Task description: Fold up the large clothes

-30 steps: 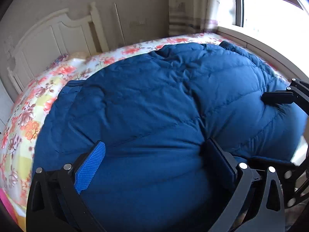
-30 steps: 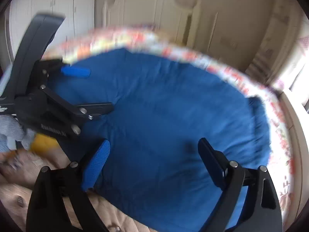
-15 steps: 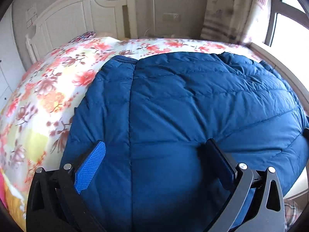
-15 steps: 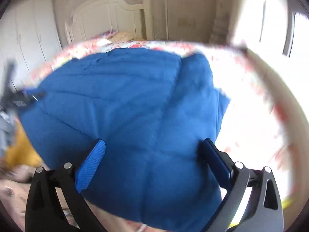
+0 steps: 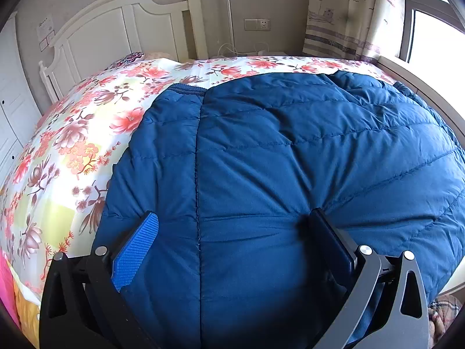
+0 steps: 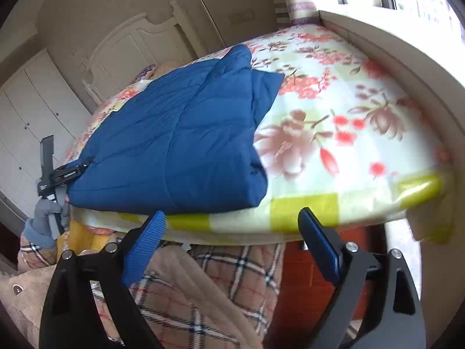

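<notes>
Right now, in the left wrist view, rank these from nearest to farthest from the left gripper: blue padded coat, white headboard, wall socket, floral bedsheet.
1. Blue padded coat: directly under the left gripper, between its open jaws.
2. Floral bedsheet: just left of the coat.
3. White headboard: at the bed's far end, upper left.
4. Wall socket: on the wall behind, upper centre.

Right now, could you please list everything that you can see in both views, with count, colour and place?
down jacket: one, dark blue, folded on the bed
floral bedspread: one, white with red flowers, covers the bed
headboard: one, white, far end
curtain: one, cream, beside window
wall socket: one, beige, on wall
plaid quilted garment: one, beige, below bed edge
left gripper: black, blue fingers, open over jacket
right gripper: black, blue fingers, open, nothing between
</notes>
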Demonstrator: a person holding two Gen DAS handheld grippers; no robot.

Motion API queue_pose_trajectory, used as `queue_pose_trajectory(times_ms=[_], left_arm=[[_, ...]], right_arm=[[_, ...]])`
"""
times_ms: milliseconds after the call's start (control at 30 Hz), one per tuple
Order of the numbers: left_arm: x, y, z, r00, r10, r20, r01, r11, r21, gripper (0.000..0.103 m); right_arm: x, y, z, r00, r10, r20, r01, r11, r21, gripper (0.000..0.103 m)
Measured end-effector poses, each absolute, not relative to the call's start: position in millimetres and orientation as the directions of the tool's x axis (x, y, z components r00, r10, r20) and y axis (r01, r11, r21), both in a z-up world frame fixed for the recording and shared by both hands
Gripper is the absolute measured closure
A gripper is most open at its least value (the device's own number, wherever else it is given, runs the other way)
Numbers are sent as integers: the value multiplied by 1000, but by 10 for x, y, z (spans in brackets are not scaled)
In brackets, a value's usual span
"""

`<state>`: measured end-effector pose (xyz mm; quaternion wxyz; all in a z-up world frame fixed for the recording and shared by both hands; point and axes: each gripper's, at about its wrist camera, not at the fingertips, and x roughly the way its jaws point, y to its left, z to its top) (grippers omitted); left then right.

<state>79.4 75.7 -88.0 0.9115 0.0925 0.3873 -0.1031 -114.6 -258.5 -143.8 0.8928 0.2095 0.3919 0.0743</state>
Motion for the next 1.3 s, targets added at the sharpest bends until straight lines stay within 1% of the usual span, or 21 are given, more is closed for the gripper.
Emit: queue_pose_trajectory(times_ms=[67,100,133,200,267,400,467,533,600,633,667,733,833,867,933,1033,1067,1100,1167,1233,1300], left_arm=[[791,760,-881,678,-117,-726,261,961,89,4],[789,761,-883,678,-118,-725,263,961,89,4],[787,764,-886,679,-120,-724,264,961,88,4],[782,765,-889,682,-120,-721,262,961,88,4],[780,759,-892,684,-117,-720,260,961,92,4],[781,758,-893,684,-114,-720,260,961,95,4],[782,757,-893,684,-112,-721,261,960,99,4],[789,759,-871,677,-111,-727,264,959,100,4],[763,759,-771,666,-121,-737,267,960,84,6],[734,754,-709,672,-140,-727,271,960,66,6],[678,727,-587,689,-179,-702,287,957,38,6],[638,604,-425,703,-222,-675,327,944,30,6],[730,270,-229,700,-265,-663,401,914,58,5],[866,100,-167,707,-244,-664,405,909,97,5],[1151,-105,-133,694,-220,-686,403,908,117,5],[1796,-398,-264,664,-106,-740,353,917,185,5],[1988,-435,-335,639,-79,-765,339,922,188,5],[2244,-463,-461,588,-65,-807,324,932,161,5],[2527,-455,-676,512,-70,-856,311,944,109,4],[2527,-426,-714,509,-89,-856,321,943,92,6],[2301,-331,-550,543,-144,-827,338,939,58,9]], right_arm=[[-1087,-2508,-1506,684,340,-645,12,880,476,18],[-1041,-2451,-1511,692,350,-631,2,874,487,14],[-1027,-2428,-1487,699,359,-619,-14,871,491,16],[-1009,-2407,-1425,705,380,-599,-22,856,517,16],[-957,-2395,-1428,716,397,-575,-7,827,563,13],[-789,-2423,-1425,759,383,-526,60,763,643,12],[-646,-2380,-1406,776,338,-533,120,751,650,10],[-490,-2272,-1364,786,295,-543,161,750,641,12],[-452,-2185,-1328,810,238,-536,188,761,621,38],[-457,-2117,-1267,829,208,-520,170,792,587,51],[-487,-2069,-1213,847,185,-498,151,815,560,60],[-543,-2019,-1124,874,164,-458,123,837,533,66],[-595,-1930,-997,895,133,-426,110,860,498,69],[-624,-1911,-967,900,125,-417,103,869,483,69],[-644,-1828,-869,910,112,-398,88,888,452,69],[-694,-1690,-722,924,95,-370,62,918,391,70],[-727,-1665,-665,929,92,-359,52,926,373,70],[-748,-1620,-621,932,89,-350,43,935,353,70],[-764,-1483,-498,941,78,-329,25,954,298,70],[-752,-1355,-356,948,78,-308,0,969,247,71],[-711,-1220,-231,956,76,-285,-22,982,188,71]])
